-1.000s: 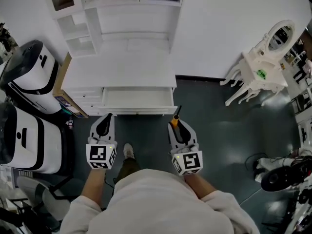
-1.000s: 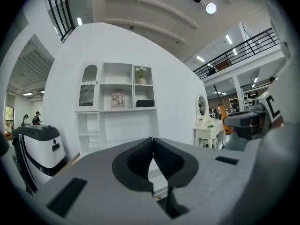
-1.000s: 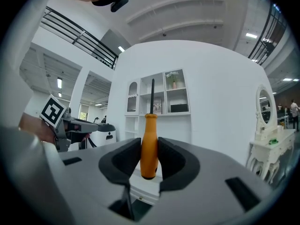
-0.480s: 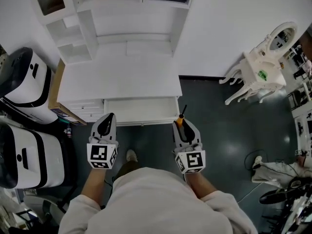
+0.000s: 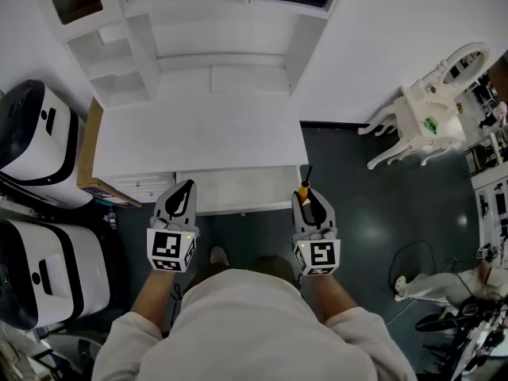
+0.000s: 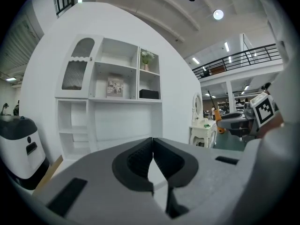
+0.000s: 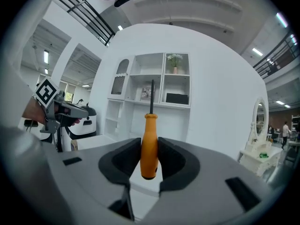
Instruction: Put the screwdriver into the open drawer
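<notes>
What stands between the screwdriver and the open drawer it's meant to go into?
Nothing visible does. The right gripper holds the screwdriver near the drawer's front right corner. The left gripper, shut and empty, is by the drawer's left end, aside from that path.

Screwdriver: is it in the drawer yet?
No, the screwdriver is clamped upright in the right gripper, not lying in the open drawer.

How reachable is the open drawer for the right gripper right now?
Likely yes. The right gripper, shut on the screwdriver, sits just off the open drawer's right front corner, and nothing visible stands between them.
</notes>
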Demonstrator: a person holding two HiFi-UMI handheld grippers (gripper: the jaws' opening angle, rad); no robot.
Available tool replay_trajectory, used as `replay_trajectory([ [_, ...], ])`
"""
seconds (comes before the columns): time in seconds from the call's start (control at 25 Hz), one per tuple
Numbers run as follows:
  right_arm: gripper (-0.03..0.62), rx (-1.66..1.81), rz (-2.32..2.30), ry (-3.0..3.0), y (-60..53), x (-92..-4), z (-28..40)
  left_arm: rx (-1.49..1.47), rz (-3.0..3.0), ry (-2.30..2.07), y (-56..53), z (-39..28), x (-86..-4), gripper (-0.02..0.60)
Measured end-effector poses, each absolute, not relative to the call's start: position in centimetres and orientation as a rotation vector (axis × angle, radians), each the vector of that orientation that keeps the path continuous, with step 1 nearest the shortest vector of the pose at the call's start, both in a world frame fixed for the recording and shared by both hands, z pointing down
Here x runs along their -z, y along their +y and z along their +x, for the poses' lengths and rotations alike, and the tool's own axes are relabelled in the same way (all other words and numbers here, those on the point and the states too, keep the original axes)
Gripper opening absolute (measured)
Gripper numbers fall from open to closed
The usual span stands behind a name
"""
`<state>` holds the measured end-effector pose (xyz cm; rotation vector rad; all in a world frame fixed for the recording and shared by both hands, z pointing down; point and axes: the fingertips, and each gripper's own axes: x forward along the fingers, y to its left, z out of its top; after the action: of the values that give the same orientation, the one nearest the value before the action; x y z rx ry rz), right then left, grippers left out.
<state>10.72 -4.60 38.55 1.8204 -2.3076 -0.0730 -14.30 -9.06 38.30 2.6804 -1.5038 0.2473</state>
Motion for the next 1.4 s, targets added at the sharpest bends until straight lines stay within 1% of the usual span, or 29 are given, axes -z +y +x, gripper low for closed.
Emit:
replay_trajectory([
  [0.44, 0.120, 0.111, 1.685, -2.306, -10.4, -40.4, 10.5, -0.280, 2.636, -1.542, -12.7, -14.1, -39.3, 0.006],
  [0.88, 0.120, 0.319, 1.256, -2.277, -15.0, -44.6, 8.1, -0.344, 2.554, -1.596, -14.2, -13.1, -40.8, 0.005],
  [1.4, 0.120, 0.439, 0.879, -2.161, -16.7, -52.5, 6.8, -0.451, 2.477, -1.566, -15.8, -12.0, -44.9, 0.006],
])
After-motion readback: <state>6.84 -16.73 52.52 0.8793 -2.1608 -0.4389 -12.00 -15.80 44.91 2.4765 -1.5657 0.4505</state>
